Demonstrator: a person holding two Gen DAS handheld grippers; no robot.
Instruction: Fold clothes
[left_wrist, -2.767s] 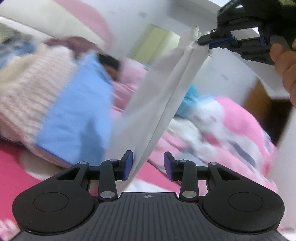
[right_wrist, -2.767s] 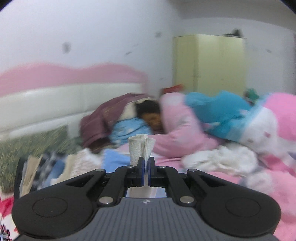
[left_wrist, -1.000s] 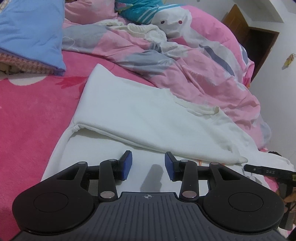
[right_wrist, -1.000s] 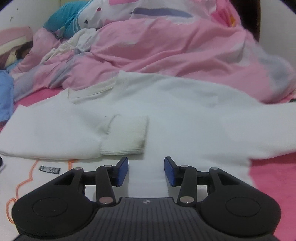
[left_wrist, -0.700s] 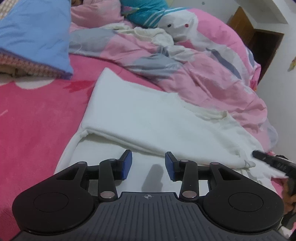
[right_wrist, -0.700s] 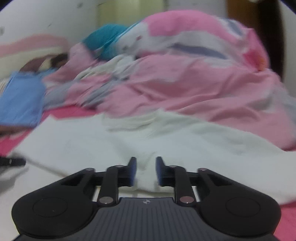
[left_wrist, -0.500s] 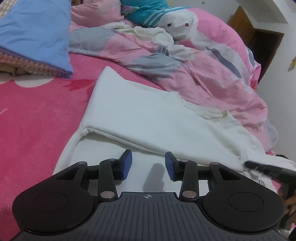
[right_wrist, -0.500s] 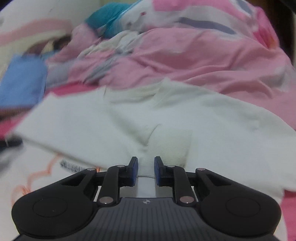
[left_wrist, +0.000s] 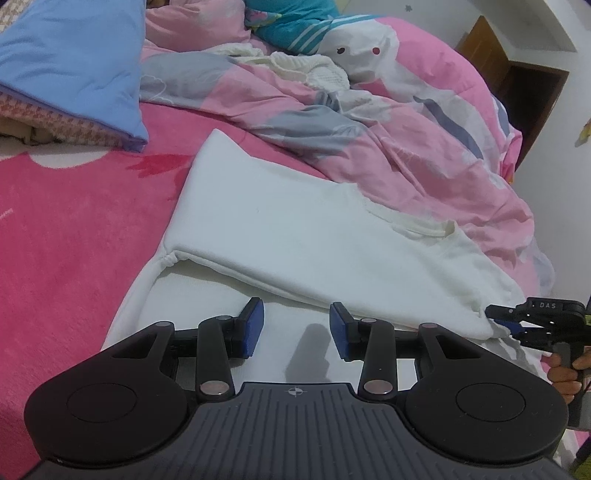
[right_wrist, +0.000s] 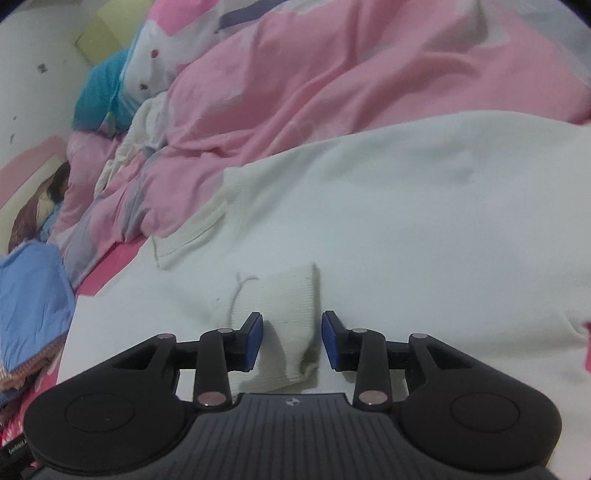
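one white sweatshirt (left_wrist: 295, 236) with one ribbed cuff (right_wrist: 291, 295), two grippers (left_wrist: 295, 326) (right_wrist: 291, 338), one pink duvet (left_wrist: 424, 147), one blue folded blanket (left_wrist: 74, 62), one pink bedsheet (left_wrist: 74, 236).

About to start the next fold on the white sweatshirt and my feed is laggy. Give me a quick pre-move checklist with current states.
1. Left gripper free: ok, jaws open, nothing between them, above the white sweatshirt.
2. Right gripper free: ok, jaws open, with the ribbed cuff lying loose between them, not pinched.
3. Sleeve folded in: ok, it lies across the sweatshirt body, cuff on top.
4. Garment flat: not ok, the far edge rides up on the pink duvet and the collar is rumpled.
5. Grippers apart: ok, the right one sits off at the sweatshirt's edge in the left wrist view.
6. Hem side smooth: cannot tell, it is out of view.
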